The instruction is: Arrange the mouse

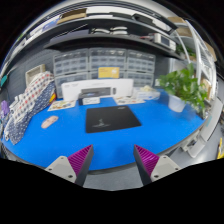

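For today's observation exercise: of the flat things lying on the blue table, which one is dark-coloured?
The black mouse pad, lying mid-table beyond the open claw. The mouse and the box off to its side are both pale.

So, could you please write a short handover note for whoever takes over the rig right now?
Tool: open, holding nothing, fingers apart above the near edge of the blue table.
Mouse: small and pale, lying on the blue table well to the left of the black mouse pad, not touching it, far beyond the fingers.
Mouse pad: flat mid-table, nothing on it.
Nearby: a potted plant at the right, white boxes behind the pad.
Done: nothing visible; the mouse is not yet grasped.
Left: probably reach left, grip the mouse and set it on the pad.
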{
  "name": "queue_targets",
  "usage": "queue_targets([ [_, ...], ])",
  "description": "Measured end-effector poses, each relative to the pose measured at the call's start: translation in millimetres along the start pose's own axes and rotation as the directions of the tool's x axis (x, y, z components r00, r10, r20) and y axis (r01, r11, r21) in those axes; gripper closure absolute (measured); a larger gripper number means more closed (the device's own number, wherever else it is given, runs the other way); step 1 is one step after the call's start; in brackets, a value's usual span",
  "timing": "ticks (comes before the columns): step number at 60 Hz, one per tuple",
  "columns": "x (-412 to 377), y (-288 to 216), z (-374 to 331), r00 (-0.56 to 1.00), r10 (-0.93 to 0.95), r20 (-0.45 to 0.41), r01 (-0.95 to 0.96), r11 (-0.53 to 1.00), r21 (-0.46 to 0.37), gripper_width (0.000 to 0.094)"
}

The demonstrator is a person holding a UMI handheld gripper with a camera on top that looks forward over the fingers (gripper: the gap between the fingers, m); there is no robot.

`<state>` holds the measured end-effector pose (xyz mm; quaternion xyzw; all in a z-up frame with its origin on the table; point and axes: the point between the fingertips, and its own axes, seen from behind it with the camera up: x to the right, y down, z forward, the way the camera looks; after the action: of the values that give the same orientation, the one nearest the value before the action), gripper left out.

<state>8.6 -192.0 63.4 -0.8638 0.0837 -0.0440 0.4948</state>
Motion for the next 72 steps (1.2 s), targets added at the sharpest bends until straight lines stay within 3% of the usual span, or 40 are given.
queue_targets([
  [14, -172, 40, 32, 0.973, -0.028, 0.23, 0.05, 0.995, -0.09, 0.0134],
  [23, -265, 34, 67, 0.941, -0.089, 0.325, 0.125, 0.988, -0.09, 0.0126],
  [40, -355, -5, 148, 0.94, -0.113, 0.322, 0.15, 0.984, -0.093, 0.0129],
  [56, -389, -36, 200, 0.945, -0.149, 0.292, 0.188, 0.976, -0.109, 0.0163],
  [65, -391, -49, 220, 0.952, -0.189, 0.242, 0.222, 0.968, -0.119, 0.0286],
  [72, -396, -49, 222, 0.947, -0.192, 0.259, 0.234, 0.962, -0.142, 0.0398],
])
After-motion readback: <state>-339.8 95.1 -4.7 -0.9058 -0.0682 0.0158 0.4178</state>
